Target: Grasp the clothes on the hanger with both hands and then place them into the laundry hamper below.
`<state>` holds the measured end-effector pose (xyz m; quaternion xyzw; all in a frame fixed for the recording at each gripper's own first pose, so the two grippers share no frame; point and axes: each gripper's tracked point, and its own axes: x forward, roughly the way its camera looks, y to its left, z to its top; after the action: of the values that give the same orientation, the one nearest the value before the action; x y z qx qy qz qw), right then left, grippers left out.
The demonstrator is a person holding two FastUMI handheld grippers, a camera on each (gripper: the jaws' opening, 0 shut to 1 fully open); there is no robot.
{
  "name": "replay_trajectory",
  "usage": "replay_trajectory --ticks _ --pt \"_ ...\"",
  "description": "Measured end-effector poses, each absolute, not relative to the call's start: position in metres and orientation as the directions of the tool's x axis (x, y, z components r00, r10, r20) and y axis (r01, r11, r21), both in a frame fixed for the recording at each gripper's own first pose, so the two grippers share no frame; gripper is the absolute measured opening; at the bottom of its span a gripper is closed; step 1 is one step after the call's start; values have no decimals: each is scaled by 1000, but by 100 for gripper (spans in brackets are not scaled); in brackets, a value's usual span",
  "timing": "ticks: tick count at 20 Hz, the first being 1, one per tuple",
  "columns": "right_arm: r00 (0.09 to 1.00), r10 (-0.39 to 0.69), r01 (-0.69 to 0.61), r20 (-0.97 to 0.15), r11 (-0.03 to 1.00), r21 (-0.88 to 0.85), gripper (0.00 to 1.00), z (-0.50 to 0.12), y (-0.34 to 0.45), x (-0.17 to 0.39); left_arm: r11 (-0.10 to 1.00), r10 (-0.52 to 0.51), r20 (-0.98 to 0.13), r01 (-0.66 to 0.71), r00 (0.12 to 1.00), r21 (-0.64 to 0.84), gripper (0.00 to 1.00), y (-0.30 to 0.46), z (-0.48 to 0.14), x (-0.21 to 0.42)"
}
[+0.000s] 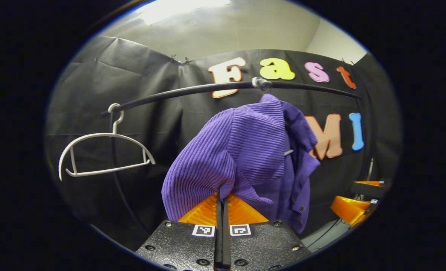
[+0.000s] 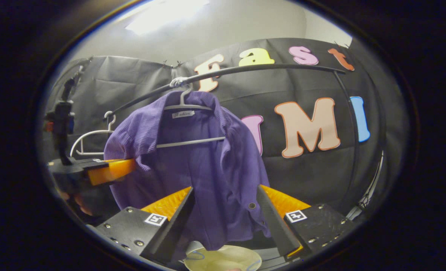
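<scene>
Inside purple shirt (image 2: 193,165) collar, neck label (image 2: 182,114) unreadable; left hand-held gripper (image 1: 222,199) pinches shirt, right hand-held gripper (image 2: 223,210) open.

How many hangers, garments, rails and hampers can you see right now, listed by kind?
Hangers: 2, the empty white hanger and the grey hanger inside the purple shirt
Garments: 1, that shirt
Rails: 1, the black rail
Hampers: 1, the pale hamper rim below the shirt
Total: 5
</scene>
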<state>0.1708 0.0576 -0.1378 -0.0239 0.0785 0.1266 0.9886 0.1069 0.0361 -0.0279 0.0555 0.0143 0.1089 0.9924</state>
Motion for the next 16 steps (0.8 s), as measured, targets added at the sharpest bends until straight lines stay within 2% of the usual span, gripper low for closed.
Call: replay_trajectory --ticks 3,7,8,10,11,12,13,14,16 --pt "963 227 -240 -147 967 -84 99 -143 62 193 994 92 -18 -90 996 53 0 21 -22 93" --pt "971 200 -210 -134 976 -64 99 -148 62 221 1000 0 -14 0 1000 3 0 17 -7 76" --pt "971 197 -206 -137 977 -54 94 -150 63 229 1000 -28 -13 28 1000 -12 0 14 -4 71" --pt "967 219 -224 -134 974 -22 94 -155 73 242 995 -89 -8 89 996 -35 0 7 5 62" --pt "961 246 -248 -126 969 -7 99 -155 81 252 993 -112 1 112 994 -39 0 5 10 57" --pt "962 246 -247 -119 969 4 94 -155 82 262 992 -121 10 122 993 -39 0 6 15 52" --pt "967 224 -224 -120 974 14 99 -155 78 275 992 -121 22 122 992 -34 0 8 19 48" --pt "970 208 -206 -121 978 30 94 -155 75 285 992 -119 30 120 992 -25 0 9 22 44" --pt "975 183 -181 -127 983 27 57 -156 68 306 991 -130 33 131 991 -17 0 8 25 37"
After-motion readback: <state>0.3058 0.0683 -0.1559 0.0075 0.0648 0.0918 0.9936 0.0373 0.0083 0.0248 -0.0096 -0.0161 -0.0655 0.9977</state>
